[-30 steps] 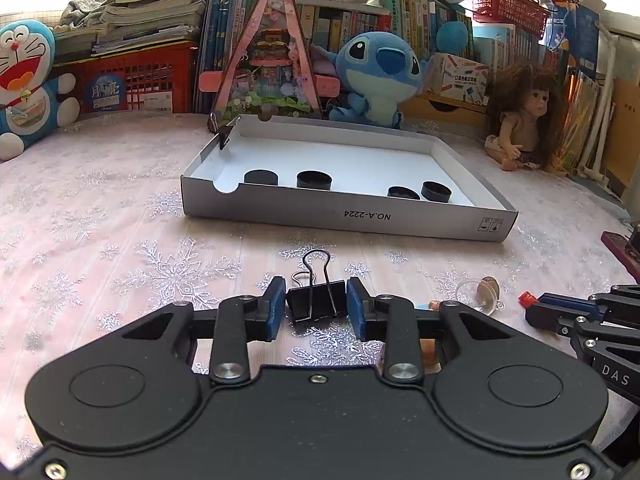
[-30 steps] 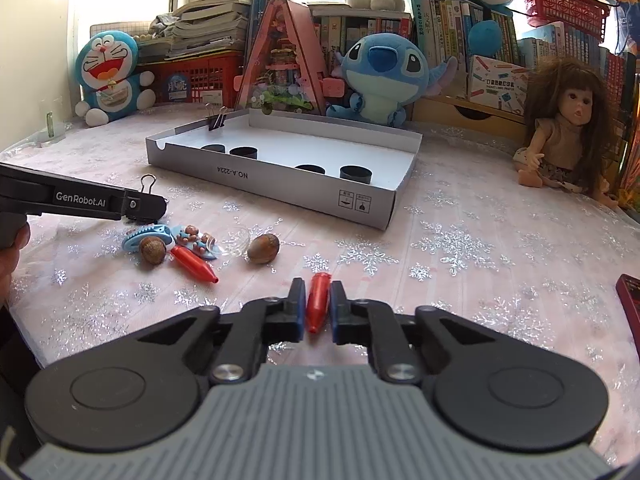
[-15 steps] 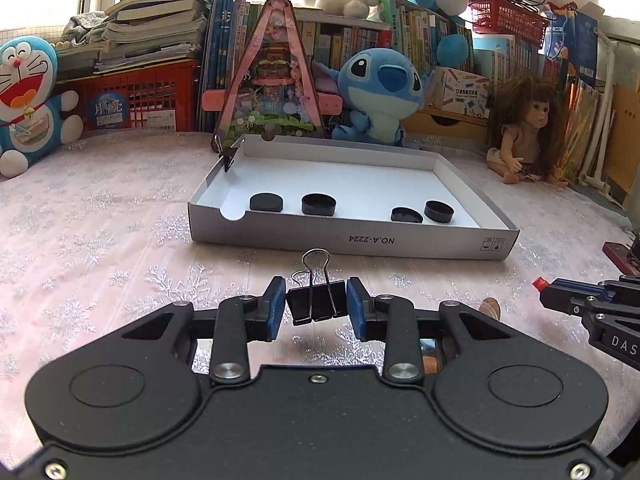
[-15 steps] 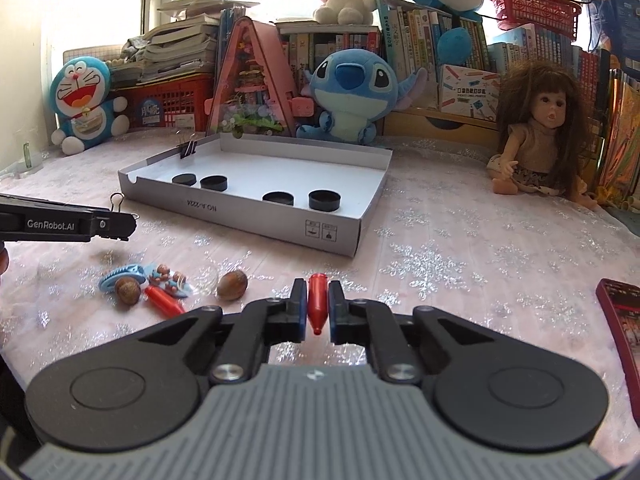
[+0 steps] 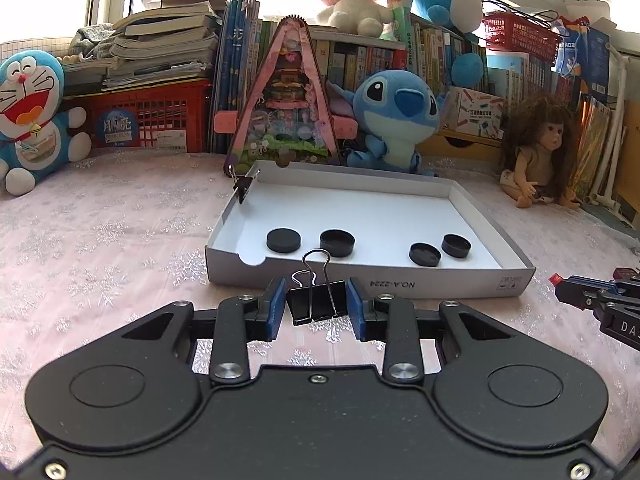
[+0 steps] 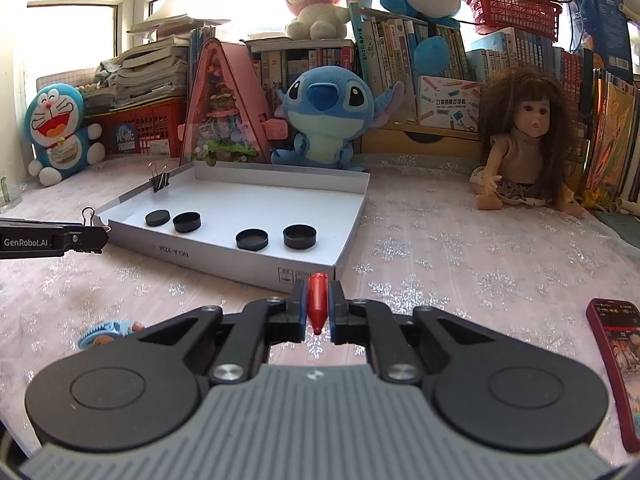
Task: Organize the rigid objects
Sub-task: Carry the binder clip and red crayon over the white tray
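above a snowflake tablecloth (image 5: 100, 248) backed by bookshelves (image 6: 400, 52), left tongs (image 5: 317, 304) pinch a binder clip (image 5: 317, 302), right tongs (image 6: 317, 306) a red crayon (image 6: 317, 300).

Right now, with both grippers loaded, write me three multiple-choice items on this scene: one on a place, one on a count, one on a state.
1. Where is the second black binder clip?
A. clipped on the shallow white cardboard box's left wall
B. lying by the long-haired doll
C. on the red phone

2. How many round black caps lie in the box?
A. two
B. four
C. six

3. What does the right gripper hold?
A. nothing, it is open
B. a walnut
C. a red crayon-like stick

Answers: 1 A, the clip sits upright on the left wall near the far corner. 2 B, four caps lie along the near side. 3 C, the stick is pinched between the blue pads.
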The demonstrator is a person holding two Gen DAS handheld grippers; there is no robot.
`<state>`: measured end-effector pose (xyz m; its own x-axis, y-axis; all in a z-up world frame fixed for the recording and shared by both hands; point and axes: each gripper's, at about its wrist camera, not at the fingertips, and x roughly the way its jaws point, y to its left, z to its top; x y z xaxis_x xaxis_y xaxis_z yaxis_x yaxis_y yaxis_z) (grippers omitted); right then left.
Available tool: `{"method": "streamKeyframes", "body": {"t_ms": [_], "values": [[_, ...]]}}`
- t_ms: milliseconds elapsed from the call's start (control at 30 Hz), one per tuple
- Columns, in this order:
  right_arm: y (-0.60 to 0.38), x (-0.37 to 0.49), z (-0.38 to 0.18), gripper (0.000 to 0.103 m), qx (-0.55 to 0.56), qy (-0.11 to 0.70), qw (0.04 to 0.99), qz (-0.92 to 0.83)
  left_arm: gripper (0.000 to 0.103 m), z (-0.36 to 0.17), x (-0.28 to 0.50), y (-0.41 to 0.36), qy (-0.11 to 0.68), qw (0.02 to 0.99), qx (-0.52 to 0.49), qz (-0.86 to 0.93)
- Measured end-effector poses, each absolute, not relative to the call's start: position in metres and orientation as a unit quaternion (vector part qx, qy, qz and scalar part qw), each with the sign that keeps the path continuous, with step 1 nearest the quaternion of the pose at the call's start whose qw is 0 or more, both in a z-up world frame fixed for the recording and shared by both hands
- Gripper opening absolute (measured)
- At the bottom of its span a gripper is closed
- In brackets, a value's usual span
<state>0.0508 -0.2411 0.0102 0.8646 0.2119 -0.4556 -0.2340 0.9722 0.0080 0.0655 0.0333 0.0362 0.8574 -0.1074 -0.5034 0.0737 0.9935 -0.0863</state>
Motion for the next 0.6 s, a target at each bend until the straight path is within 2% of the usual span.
{"method": "streamKeyframes", "body": {"t_ms": [600], "values": [[-0.237,0.093,0.032,0.013,0.005,0.23,0.966,0.12,0.031,0.065,0.114,0.048,0.22,0.972,-0.054,-0.066]]}}
